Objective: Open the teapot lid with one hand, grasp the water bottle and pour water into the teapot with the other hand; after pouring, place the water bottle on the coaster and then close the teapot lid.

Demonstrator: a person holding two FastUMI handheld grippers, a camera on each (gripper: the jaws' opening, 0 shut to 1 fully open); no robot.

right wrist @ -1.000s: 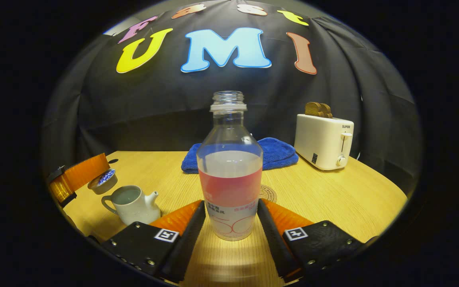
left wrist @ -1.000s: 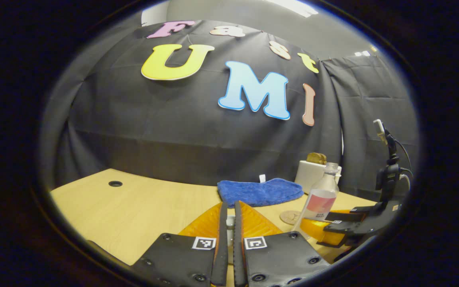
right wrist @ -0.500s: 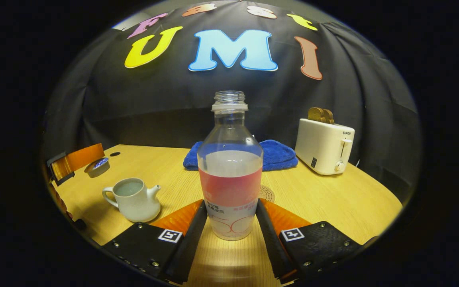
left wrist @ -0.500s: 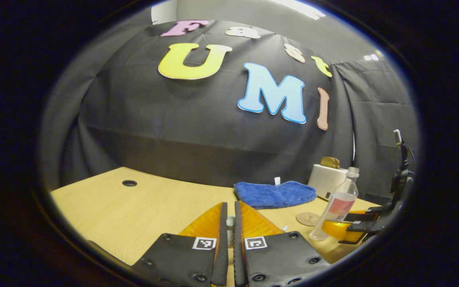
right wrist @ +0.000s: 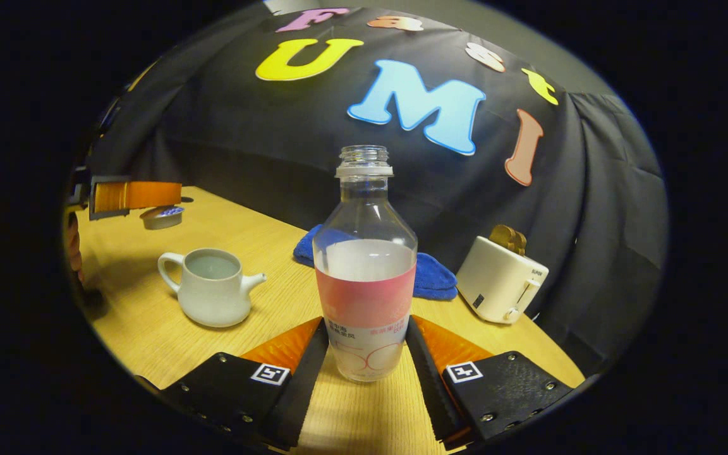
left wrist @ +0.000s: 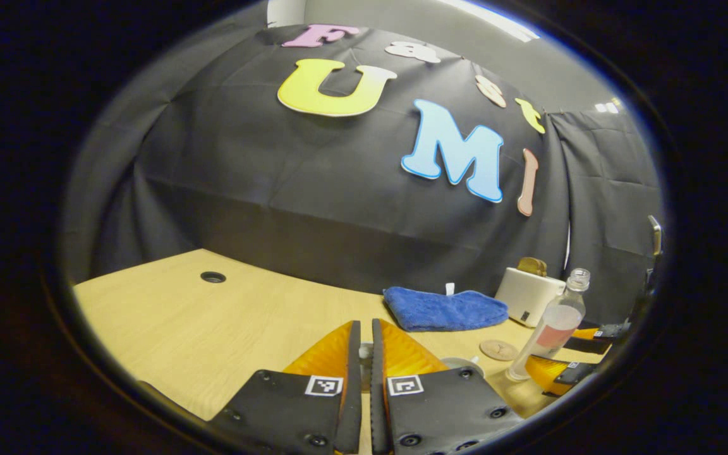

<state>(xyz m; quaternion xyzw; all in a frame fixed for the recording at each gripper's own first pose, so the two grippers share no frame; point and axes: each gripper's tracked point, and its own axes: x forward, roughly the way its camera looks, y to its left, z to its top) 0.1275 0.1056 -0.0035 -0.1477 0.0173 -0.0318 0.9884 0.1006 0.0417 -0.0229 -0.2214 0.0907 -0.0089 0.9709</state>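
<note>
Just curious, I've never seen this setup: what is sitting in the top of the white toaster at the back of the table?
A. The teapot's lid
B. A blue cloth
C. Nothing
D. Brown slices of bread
D: brown slices of bread stick up out of the toaster, seen in the right gripper view.

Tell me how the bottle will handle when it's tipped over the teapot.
The bottle looks about half full, so probably moderately heavy, with liquid shifting as it tilts. It has no cap, so it will likely spill early. Its clear wall looks thin and smooth, so it may flex or slip in the right gripper.
</note>
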